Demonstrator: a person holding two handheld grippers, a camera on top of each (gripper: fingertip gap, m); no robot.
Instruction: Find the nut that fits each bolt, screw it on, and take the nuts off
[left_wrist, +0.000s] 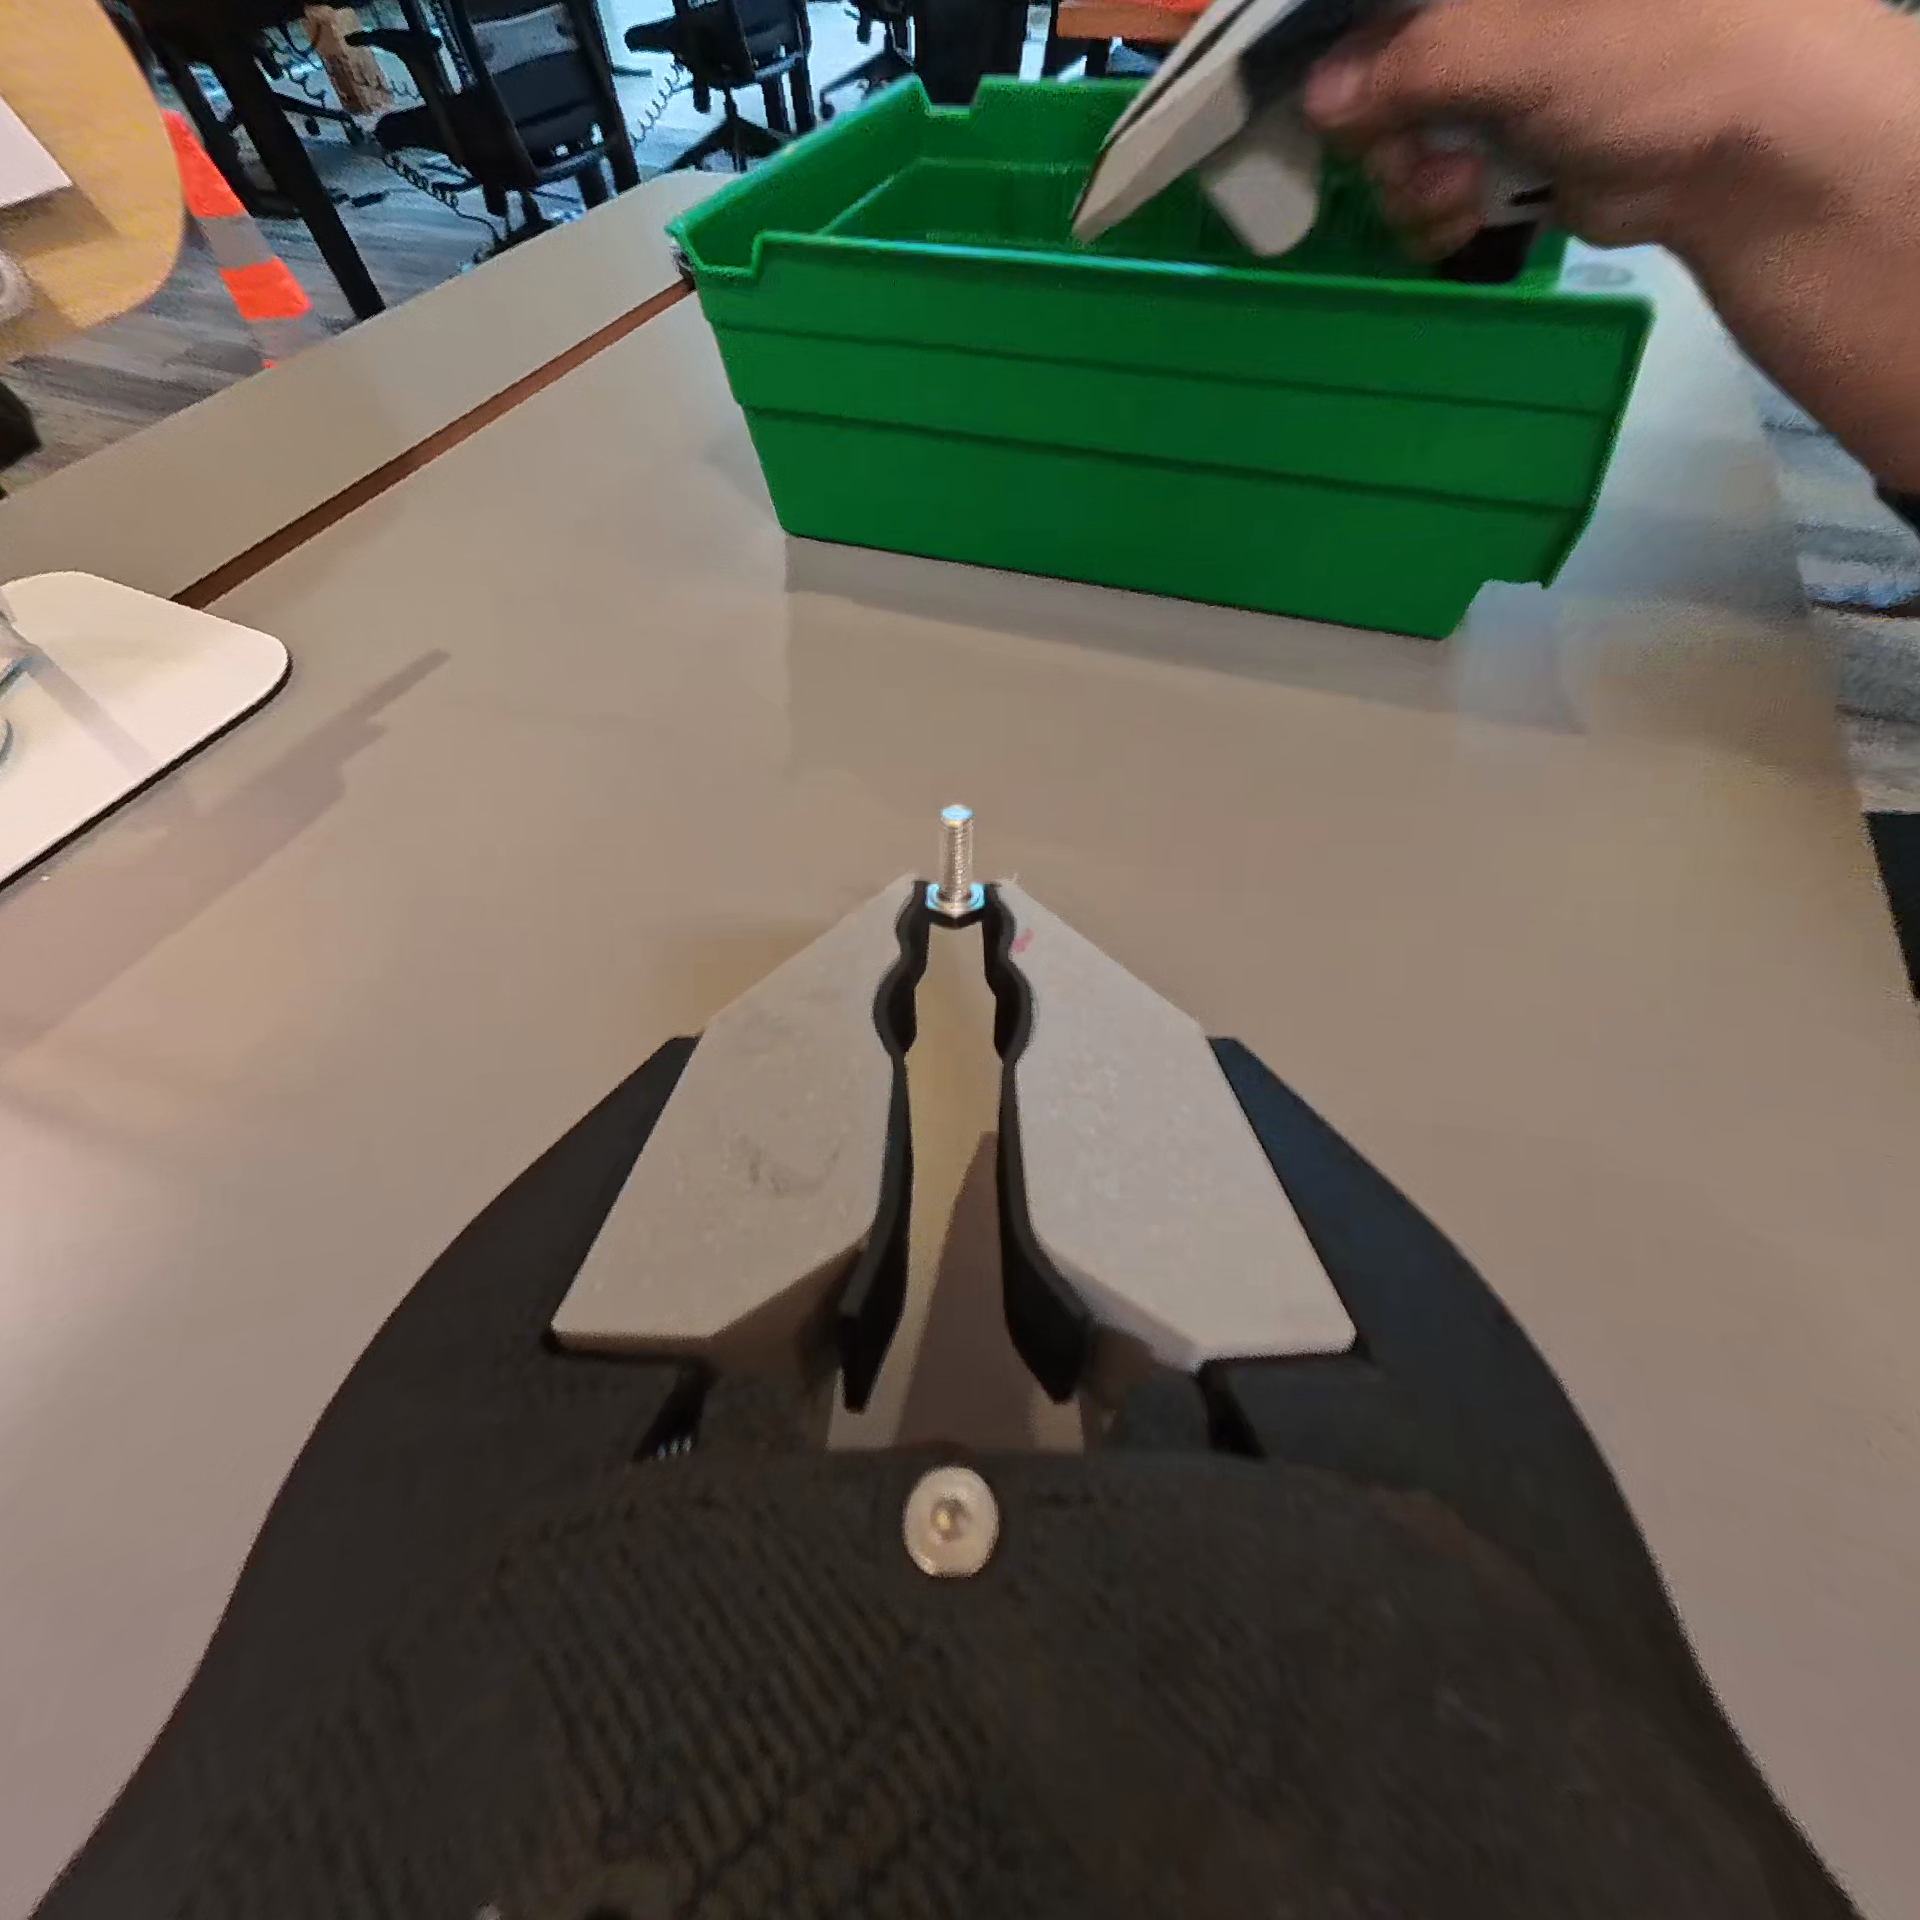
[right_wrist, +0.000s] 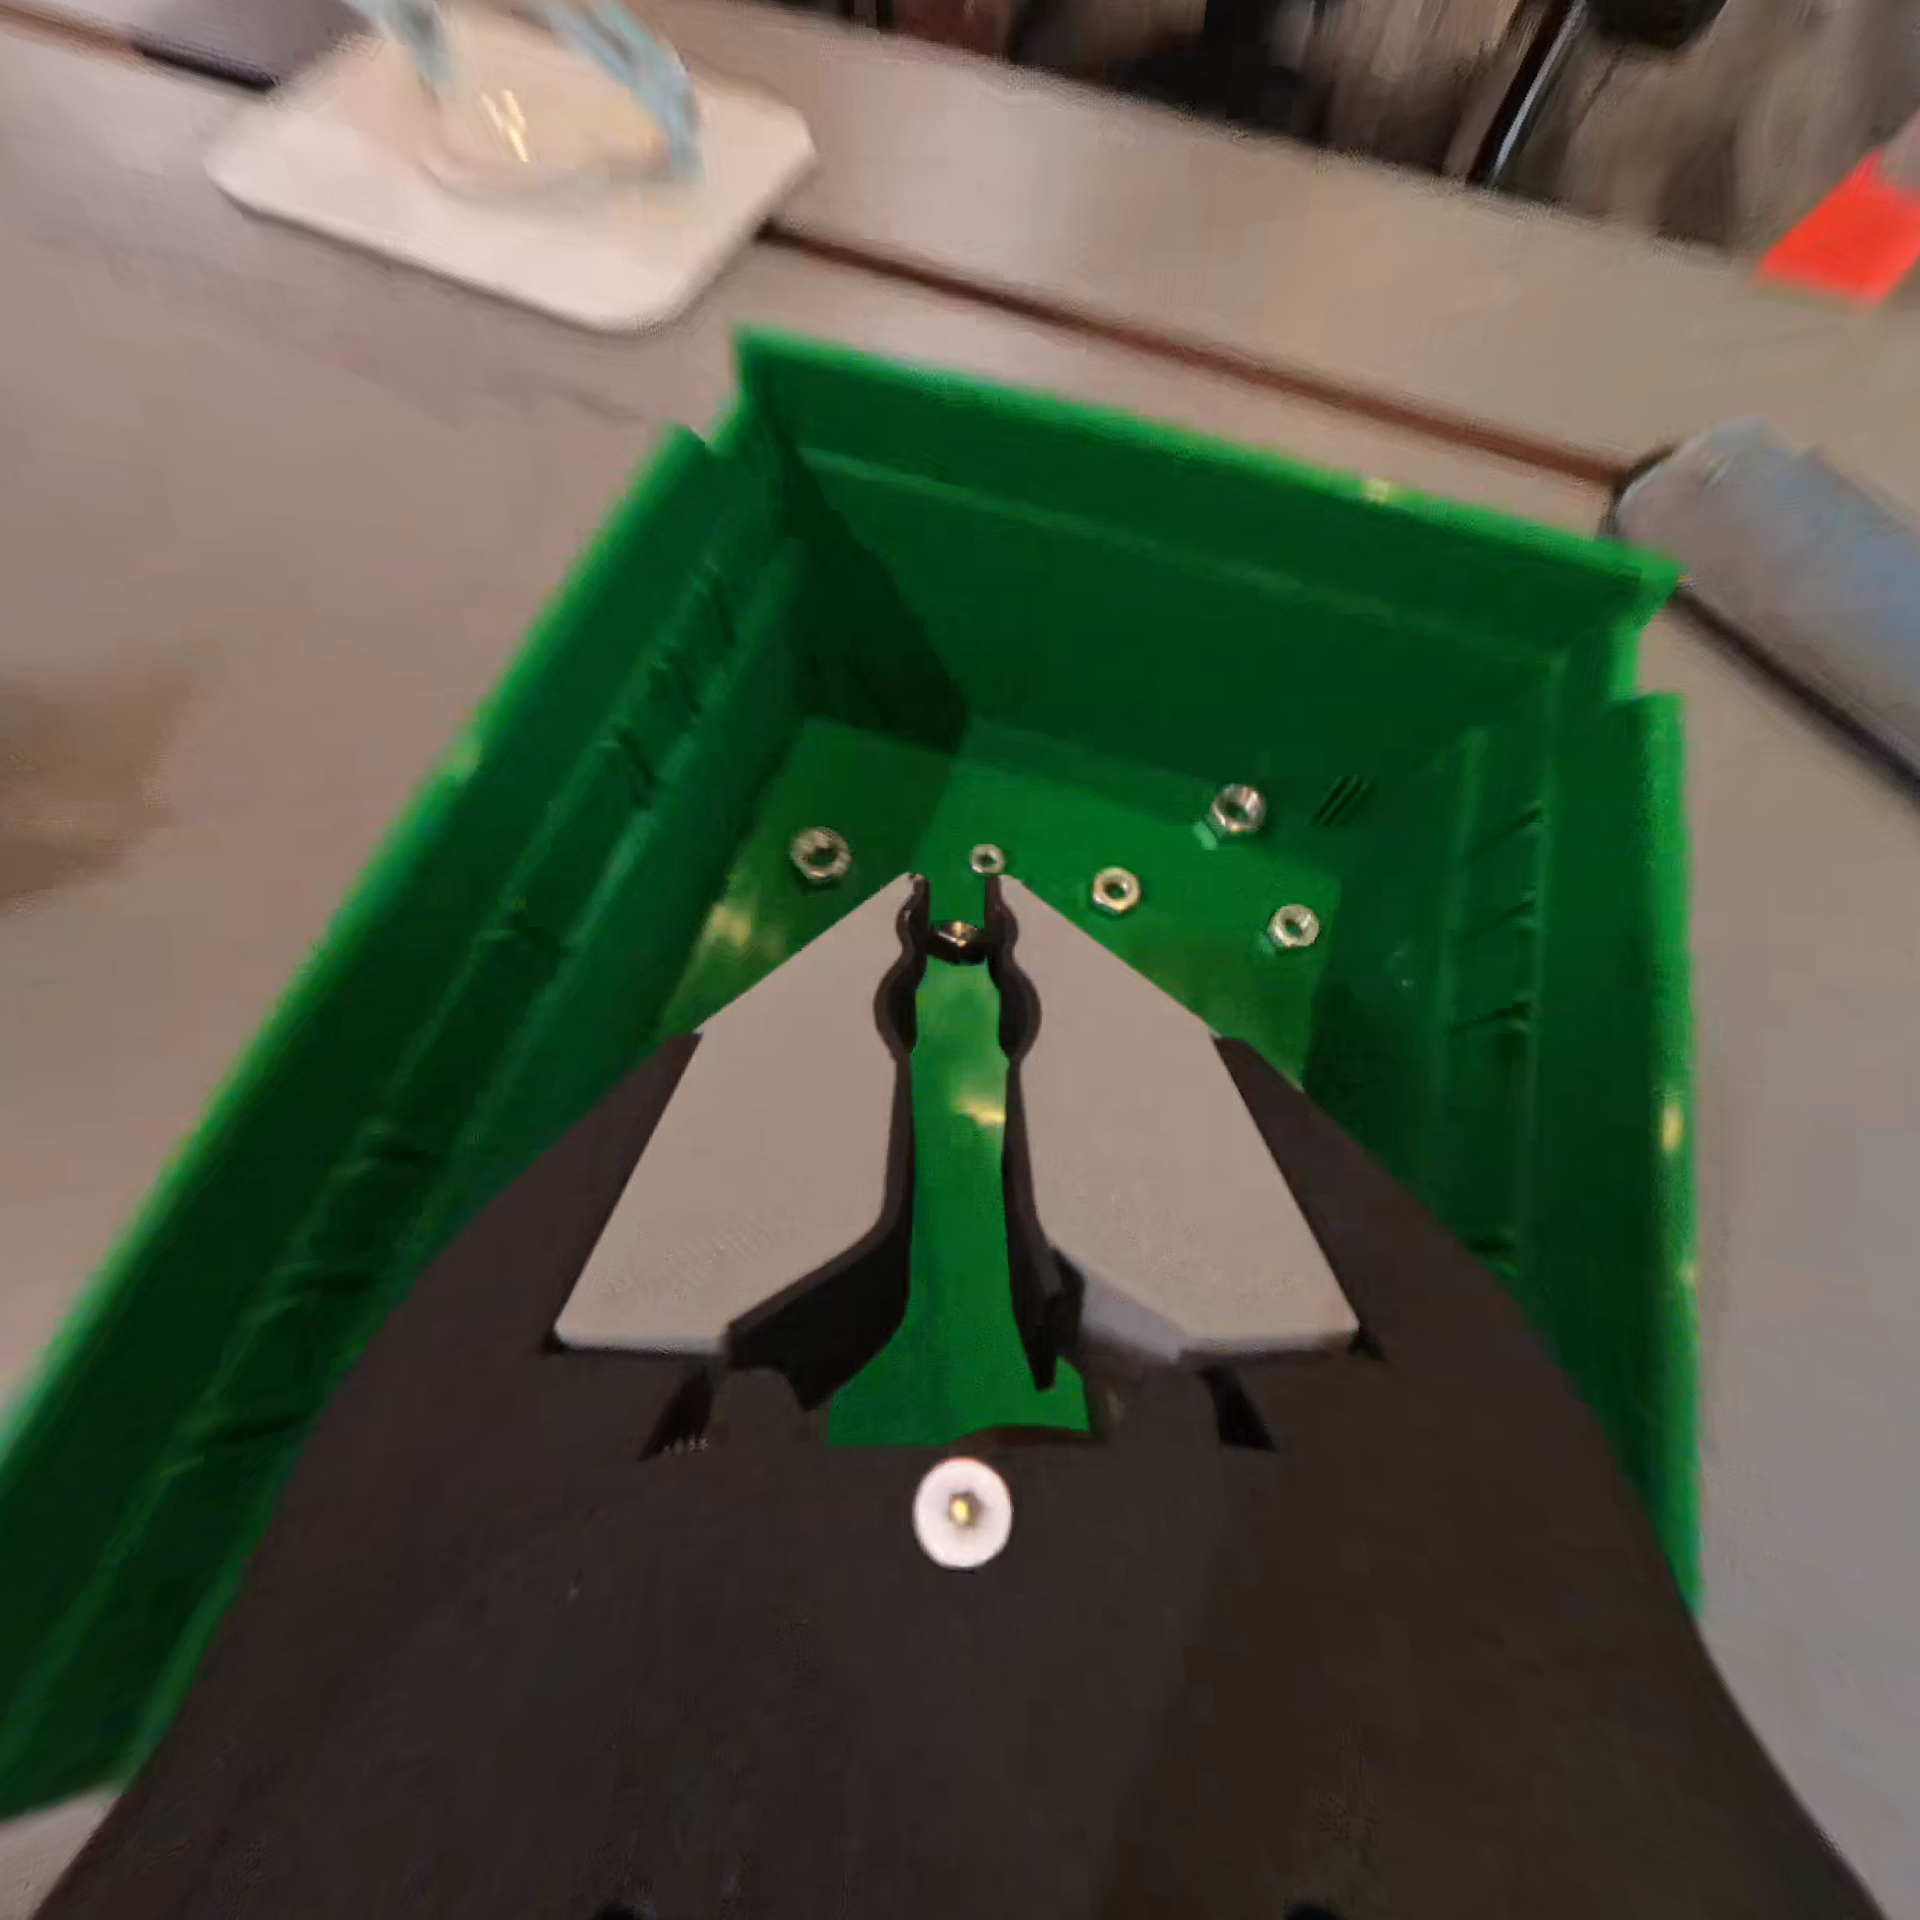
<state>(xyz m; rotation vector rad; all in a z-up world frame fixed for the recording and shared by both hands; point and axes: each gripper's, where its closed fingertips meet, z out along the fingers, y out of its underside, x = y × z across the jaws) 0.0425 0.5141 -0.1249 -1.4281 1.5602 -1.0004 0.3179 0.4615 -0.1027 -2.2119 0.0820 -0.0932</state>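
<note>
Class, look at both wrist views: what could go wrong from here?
1. The right gripper pinches a nut only at its fingertips; it may slip back into the bin.
2. The picked nut may not fit the bolt; five more nuts lie loose in the bin.
3. The left gripper holds the bolt by its base only; pressure might tilt it.

A: what colour's that ribbed plastic bin (left_wrist: 1143, 457)?

B: bright green all over. The smooth desk (left_wrist: 520, 831) is plain greyish beige with a dark brown seam.

A: and the tools?

B: left tool (left_wrist: 954, 902) and right tool (right_wrist: 956, 891) both have grey fingers on a black ridged body. Threaded metal bolt (left_wrist: 955, 847) is shiny silver; small hex nuts (right_wrist: 1115, 889) look pale silver.
</note>
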